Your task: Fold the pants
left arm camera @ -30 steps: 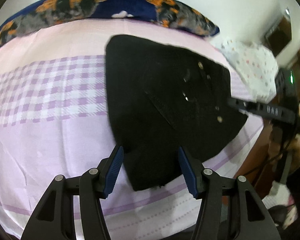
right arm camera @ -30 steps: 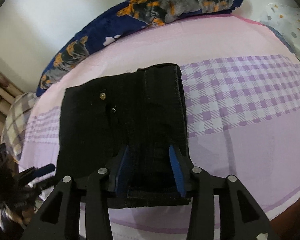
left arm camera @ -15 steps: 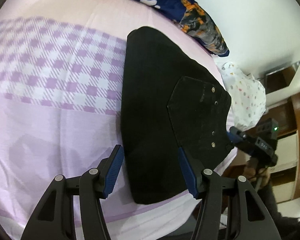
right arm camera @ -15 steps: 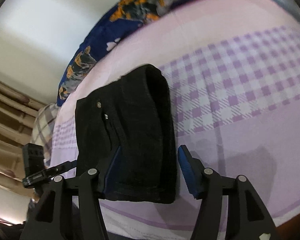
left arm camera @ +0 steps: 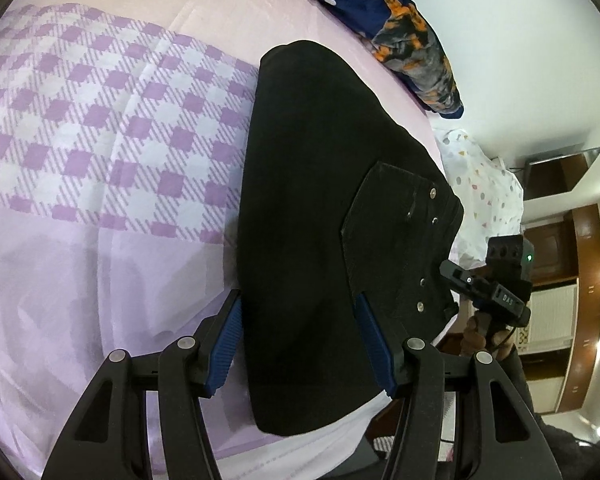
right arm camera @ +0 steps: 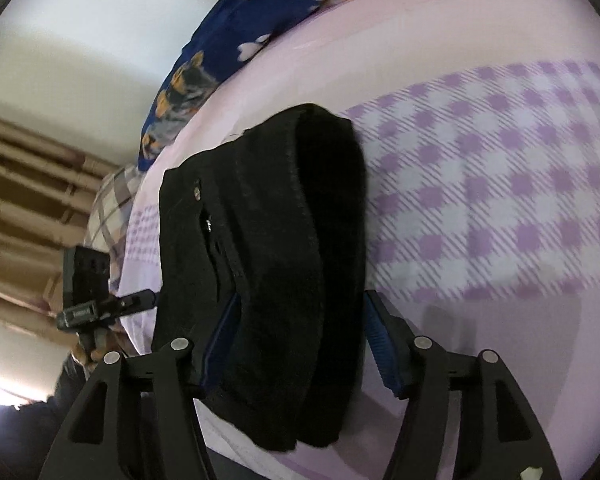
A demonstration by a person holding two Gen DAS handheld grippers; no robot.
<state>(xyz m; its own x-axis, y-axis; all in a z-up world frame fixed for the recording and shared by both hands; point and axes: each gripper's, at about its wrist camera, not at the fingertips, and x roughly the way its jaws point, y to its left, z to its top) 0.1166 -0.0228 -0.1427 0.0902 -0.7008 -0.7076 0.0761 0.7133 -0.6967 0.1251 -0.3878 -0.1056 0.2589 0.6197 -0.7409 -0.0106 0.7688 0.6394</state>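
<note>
The black pants (left arm camera: 320,216) lie folded into a compact stack on the pink and purple checked bed sheet (left arm camera: 100,140), a back pocket with rivets facing up. My left gripper (left arm camera: 300,344) is open, its blue pads on either side of the stack's near end, above it. In the right wrist view the pants (right arm camera: 268,264) show a thick rolled fold along their right side. My right gripper (right arm camera: 300,344) is open with the stack's near end between its pads. Each gripper shows in the other's view, beside the stack (left arm camera: 496,296) (right arm camera: 92,308).
A dark blue pillow with orange and grey cat print (left arm camera: 416,52) lies along the head of the bed by the white wall. A white spotted cloth (left arm camera: 484,184) sits beyond the pants. Wooden furniture (left arm camera: 572,280) stands past the bed edge.
My right gripper opened and let go of the pants' folded end, which now lies on the bed. Both grippers tilted and moved closer over the stack.
</note>
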